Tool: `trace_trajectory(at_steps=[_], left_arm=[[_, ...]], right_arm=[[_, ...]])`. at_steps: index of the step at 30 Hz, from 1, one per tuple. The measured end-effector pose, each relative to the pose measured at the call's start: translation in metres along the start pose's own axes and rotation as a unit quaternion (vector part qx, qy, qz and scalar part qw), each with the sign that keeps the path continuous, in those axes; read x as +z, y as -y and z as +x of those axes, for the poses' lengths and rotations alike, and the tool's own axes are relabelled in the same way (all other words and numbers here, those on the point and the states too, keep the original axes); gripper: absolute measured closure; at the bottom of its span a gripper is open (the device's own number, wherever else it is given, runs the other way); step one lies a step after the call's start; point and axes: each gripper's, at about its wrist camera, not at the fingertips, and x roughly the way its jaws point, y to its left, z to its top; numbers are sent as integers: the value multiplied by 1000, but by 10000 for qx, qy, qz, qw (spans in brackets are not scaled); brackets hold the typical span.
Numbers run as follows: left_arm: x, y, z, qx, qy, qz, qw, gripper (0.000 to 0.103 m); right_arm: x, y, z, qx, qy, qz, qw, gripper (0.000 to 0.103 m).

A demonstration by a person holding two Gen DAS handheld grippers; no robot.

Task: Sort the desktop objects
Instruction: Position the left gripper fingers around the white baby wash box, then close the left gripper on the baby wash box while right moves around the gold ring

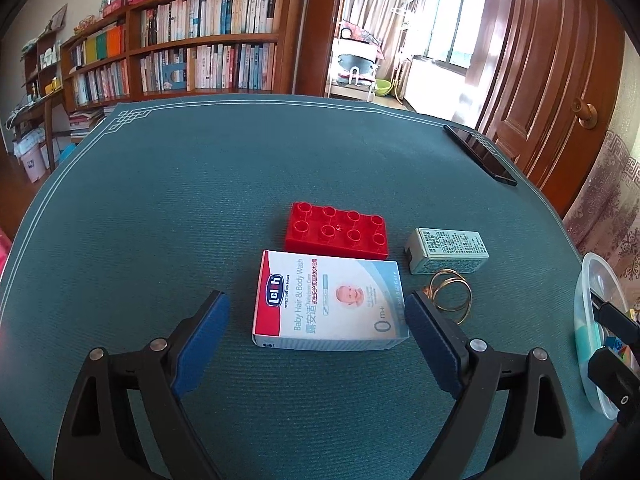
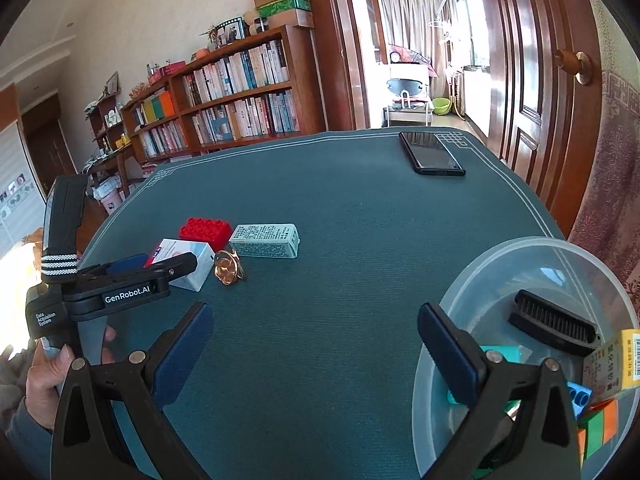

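We find four objects not yet sorted on the green table mat: the baby wash box, the red building brick touching its far edge, the grey printed box just to the right, and the gold wire ring in front of that box. The clear plastic bowl at the right edge of the mat already holds a black comb, a teal piece, a yellow-labelled carton, a blue brick and a colour cube, so we judge the sorting roughly half done.

The left gripper stands spread, its pads either side of the baby wash box without pressing on it; we judge this the next pick. The right gripper is also spread and empty, beside the bowl's near rim. A dark phone lies well apart at the far corner; whether it is to be sorted we cannot tell.
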Motion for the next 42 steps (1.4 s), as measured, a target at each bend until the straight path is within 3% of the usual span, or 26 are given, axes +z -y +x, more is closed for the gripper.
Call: trace_trajectory(at_steps=[6, 15, 19, 22, 31, 38, 42], left_arm=[[-1, 3, -1, -113, 7, 87, 9999, 11], [2, -1, 9, -1, -196, -75, 9998, 11], [-1, -2, 7, 83, -152, -83, 9998, 12], [-2, -4, 3, 50, -109, -164, 9998, 22], [-9, -14, -10, 149, -44, -324, 9994, 22], [-7, -27, -28, 311, 224, -473, 9981, 22], [-6, -34, -31, 288, 226, -585, 9976, 22]], right_arm=[[-1, -6, 13, 13, -153, -52, 9999, 1], [-1, -18, 27, 61, -328, -192, 9993, 1], [1, -23, 33, 44, -385, -268, 9989, 1], [1, -27, 37, 24, -421, -334, 9985, 1], [4, -41, 56, -55, -558, -529, 9970, 1], [10, -61, 70, -60, -582, -768, 9953, 1], [14, -71, 85, 35, -711, -838, 9939, 7]])
